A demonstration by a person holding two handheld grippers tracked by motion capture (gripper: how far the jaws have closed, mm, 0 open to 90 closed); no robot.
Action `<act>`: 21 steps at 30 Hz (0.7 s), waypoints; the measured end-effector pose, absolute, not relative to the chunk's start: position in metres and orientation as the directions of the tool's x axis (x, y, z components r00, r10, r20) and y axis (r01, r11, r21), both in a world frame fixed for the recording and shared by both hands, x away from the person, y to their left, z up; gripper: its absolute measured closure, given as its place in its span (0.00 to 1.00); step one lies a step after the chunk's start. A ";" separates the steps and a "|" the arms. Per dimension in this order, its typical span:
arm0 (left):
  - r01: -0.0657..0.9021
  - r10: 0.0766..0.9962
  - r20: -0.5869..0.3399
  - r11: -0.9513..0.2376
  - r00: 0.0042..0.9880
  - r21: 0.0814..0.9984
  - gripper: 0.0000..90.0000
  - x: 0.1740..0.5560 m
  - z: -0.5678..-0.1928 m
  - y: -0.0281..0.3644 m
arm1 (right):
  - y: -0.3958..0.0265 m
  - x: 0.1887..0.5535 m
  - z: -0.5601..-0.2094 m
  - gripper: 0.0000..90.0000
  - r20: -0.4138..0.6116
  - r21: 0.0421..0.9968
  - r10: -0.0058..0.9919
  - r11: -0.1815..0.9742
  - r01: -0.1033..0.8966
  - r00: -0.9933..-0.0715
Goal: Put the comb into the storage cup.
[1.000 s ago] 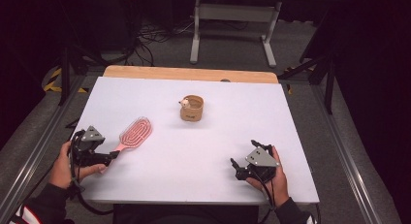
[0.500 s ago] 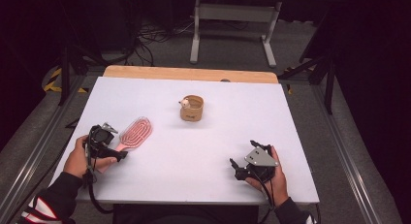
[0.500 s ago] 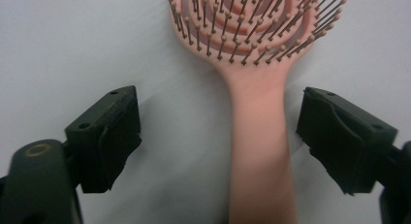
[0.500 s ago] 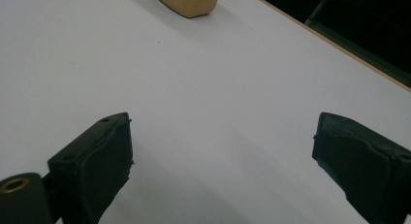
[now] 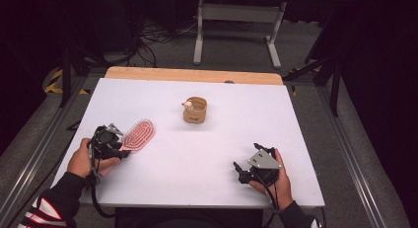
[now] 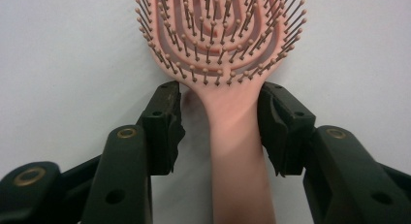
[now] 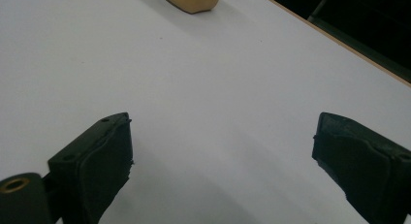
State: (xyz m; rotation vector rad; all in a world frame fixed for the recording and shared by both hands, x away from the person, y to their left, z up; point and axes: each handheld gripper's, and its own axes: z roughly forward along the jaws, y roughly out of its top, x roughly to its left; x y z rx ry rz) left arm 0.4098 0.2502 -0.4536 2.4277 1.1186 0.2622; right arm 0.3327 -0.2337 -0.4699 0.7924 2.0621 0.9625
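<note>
The step in hand looks like the grasp of the pink hairbrush, which lies flat on the white tabletop at the near left, bristles up and handle toward the person. The left hand-held gripper straddles the handle just below the head; its jaws have just been closing, yet a gap shows on each side of the handle, so the pads do not press on it. The right hand-held gripper rests at the near right, jaws spread wide over bare tabletop. A small tan holder stands farther back near the middle. Next, I judge, the left jaws must close fully on the handle before any lift.
</note>
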 end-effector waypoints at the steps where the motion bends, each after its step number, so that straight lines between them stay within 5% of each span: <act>1: 0.671 0.757 -0.022 -0.565 0.654 0.480 0.62 0.410 -0.454 0.251 | -0.234 0.333 -0.470 0.09 -0.343 0.816 0.758 0.533 0.223 -0.555; 6: 0.666 0.766 -0.026 -0.542 0.643 0.512 0.76 0.410 -0.456 0.257 | -0.235 0.333 -0.470 0.09 -0.338 0.820 0.765 0.525 0.227 -0.549; 21: 0.593 0.776 0.051 -0.521 0.629 0.614 0.77 0.396 -0.463 0.258 | -0.235 0.333 -0.469 0.09 -0.338 0.825 0.768 0.519 0.221 -0.544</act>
